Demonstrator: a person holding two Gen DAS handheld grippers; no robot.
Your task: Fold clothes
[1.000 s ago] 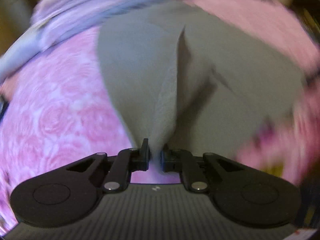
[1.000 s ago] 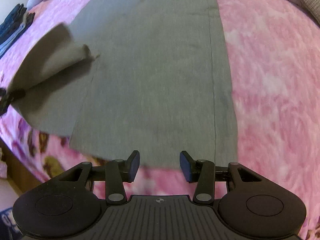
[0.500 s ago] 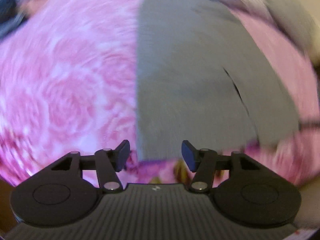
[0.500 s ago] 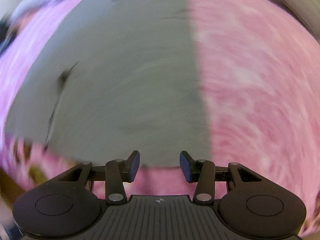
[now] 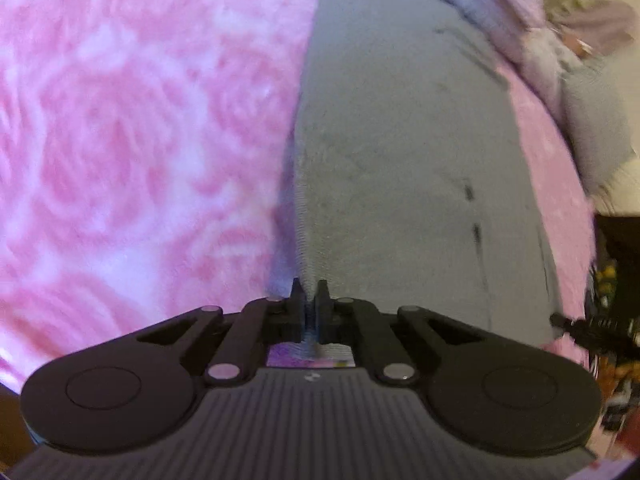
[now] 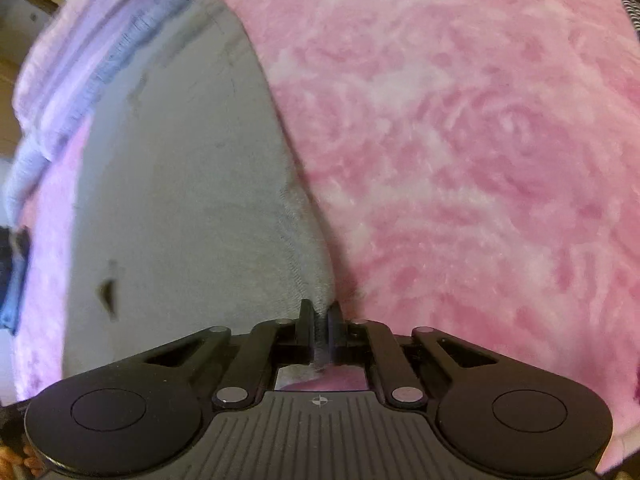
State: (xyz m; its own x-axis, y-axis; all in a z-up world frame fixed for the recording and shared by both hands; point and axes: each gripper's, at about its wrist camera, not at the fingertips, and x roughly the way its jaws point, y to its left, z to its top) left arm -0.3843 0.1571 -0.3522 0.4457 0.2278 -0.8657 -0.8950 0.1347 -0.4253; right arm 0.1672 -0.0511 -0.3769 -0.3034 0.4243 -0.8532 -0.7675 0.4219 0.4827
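Left wrist view: both grippers [image 5: 308, 294] [image 6: 319, 316] pinch grey garment [image 5: 400, 160] edges.

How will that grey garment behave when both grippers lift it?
The grey garment will probably sag between the left gripper and right gripper, since it lies limp on the pink blanket. It looks thin, so likely light.

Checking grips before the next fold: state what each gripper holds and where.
Left gripper pinches the grey garment at its near left edge; right gripper pinches its near right edge.
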